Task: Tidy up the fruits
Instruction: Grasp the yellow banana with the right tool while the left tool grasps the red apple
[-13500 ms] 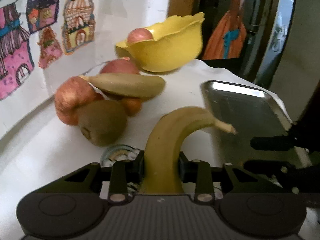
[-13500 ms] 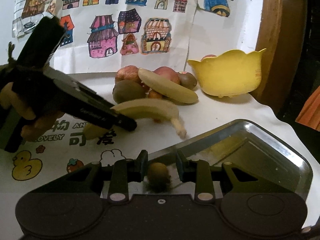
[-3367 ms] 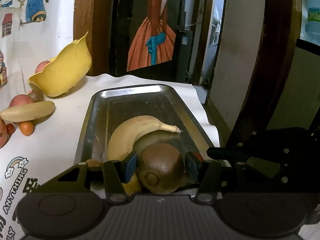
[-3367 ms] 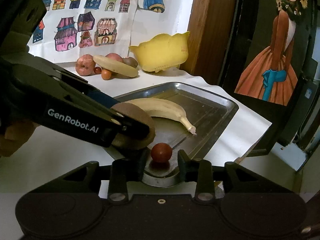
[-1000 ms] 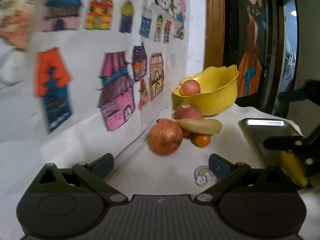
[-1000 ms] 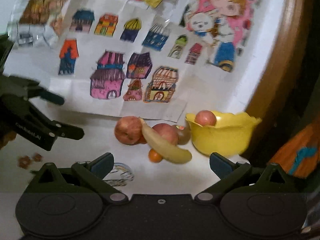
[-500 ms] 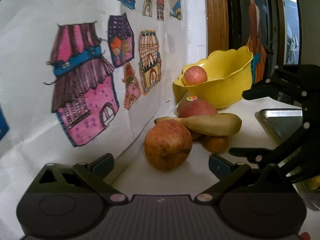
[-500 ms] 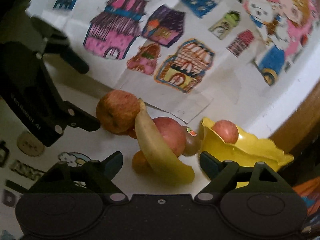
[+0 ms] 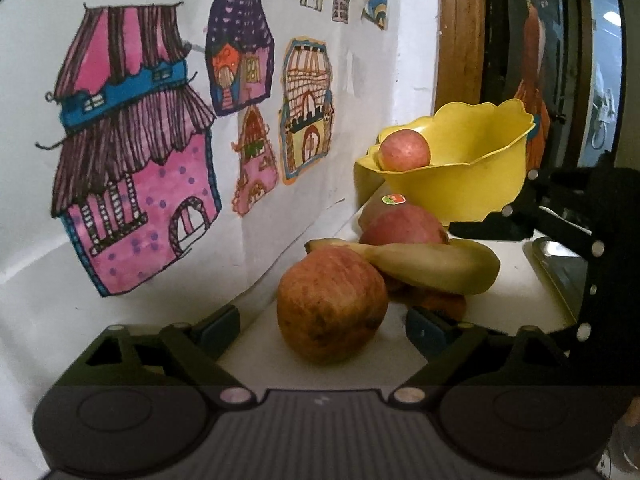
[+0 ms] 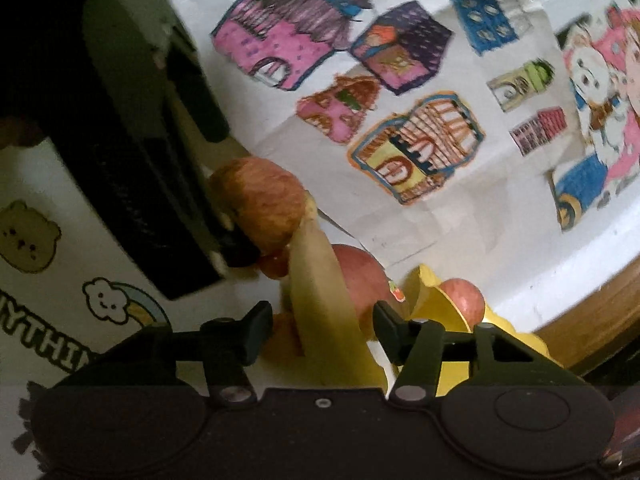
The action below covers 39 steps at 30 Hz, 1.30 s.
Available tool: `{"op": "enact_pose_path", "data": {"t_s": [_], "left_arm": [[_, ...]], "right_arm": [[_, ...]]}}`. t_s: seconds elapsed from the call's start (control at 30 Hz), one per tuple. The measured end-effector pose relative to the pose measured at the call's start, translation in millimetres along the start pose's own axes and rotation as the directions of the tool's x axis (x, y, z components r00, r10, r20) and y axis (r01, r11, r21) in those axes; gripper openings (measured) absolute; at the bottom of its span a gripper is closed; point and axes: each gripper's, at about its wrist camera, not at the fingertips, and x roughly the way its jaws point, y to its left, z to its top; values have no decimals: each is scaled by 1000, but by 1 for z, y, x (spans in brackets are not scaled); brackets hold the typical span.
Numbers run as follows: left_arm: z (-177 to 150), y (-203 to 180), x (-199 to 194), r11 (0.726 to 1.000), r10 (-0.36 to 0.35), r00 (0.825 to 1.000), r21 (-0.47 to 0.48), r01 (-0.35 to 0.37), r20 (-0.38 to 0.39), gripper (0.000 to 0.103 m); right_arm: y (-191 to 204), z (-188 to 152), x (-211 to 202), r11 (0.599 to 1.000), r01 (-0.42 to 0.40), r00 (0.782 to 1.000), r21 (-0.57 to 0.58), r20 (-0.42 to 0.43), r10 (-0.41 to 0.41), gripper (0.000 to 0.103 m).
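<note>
Left hand-held gripper [image 9: 323, 322] wide, apple [image 9: 331, 305] at 12 o'clock; right hand-held gripper [image 10: 323, 332] wide, astride banana [image 10: 320, 304], long axis 12–6.

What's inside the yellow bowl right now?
One reddish apple shows above the rim of the yellow bowl, at its wall side. The bowl's own front wall hides the bottom, so anything lower down cannot be seen.
</note>
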Motion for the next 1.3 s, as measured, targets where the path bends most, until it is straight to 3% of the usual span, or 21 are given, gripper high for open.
{"op": "enact_pose_path", "data": {"t_s": [0.27,0.43,0.6,1.13,1.3], "left_arm": [[0,5,12,998,-2,999,-56,-1,-40,81],[1,5,14,997,-30,999,-70,27,-37,68],[0,7,12,996,-29,999,-88,26,-30,67],[-17,9,-16,992,-62,998,-112,59,-20,66],[-22,6,-27,990,-78,997,-119,76,-16,66]], "right_arm": [[7,4,5,998,25,1000,-59,11,-25,51],[6,5,6,996,58,998,-64,21,-57,37],[9,4,1,995,67,998,-78,24,-65,32],[34,-23,-33,980,112,992,-164,70,-102,31],[32,-28,-48,984,110,992,-142,75,-100,31]]}}
